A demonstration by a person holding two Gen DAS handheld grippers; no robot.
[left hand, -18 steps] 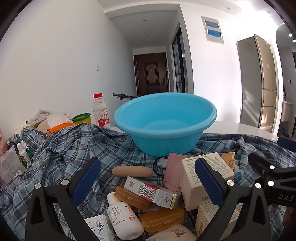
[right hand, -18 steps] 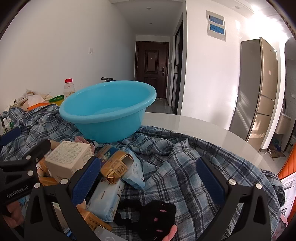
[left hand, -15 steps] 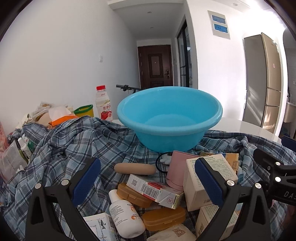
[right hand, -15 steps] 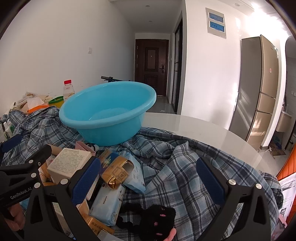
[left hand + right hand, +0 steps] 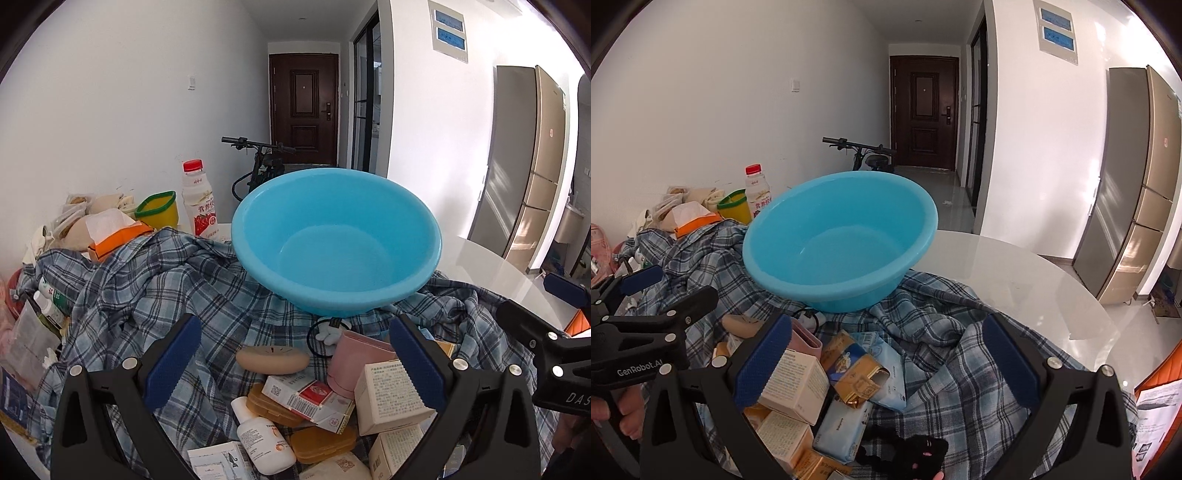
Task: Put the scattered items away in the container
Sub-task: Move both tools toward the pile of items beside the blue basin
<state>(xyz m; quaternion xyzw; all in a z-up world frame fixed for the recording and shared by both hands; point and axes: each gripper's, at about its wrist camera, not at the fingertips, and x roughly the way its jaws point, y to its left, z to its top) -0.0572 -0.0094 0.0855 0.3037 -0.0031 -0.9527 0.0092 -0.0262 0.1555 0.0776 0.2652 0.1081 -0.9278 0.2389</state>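
An empty blue basin [image 5: 336,240] [image 5: 838,240] rests on a blue plaid cloth [image 5: 147,295] [image 5: 945,369]. In front of it lies a heap of small items: a tan oval case [image 5: 272,360], a pink cup [image 5: 354,363], a red and white carton [image 5: 306,400], a white lotion bottle [image 5: 264,441], amber pill boxes [image 5: 321,443] and cream boxes [image 5: 388,398] [image 5: 796,384]. A gold packet [image 5: 860,380], wet-wipe packs [image 5: 842,424] and a black plush toy [image 5: 916,450] lie further right. My left gripper [image 5: 293,363] and right gripper [image 5: 886,365] hover open above the heap, holding nothing.
A white drink bottle with a red cap [image 5: 197,199], a yellow tub [image 5: 157,210] and bags [image 5: 99,225] crowd the far left. Bare white tabletop [image 5: 1015,280] shows at the right. A bicycle [image 5: 262,158], a door and a fridge [image 5: 1134,184] stand behind.
Both grippers have risen and tipped further down, so the basin's inside shows more. Both stay open.
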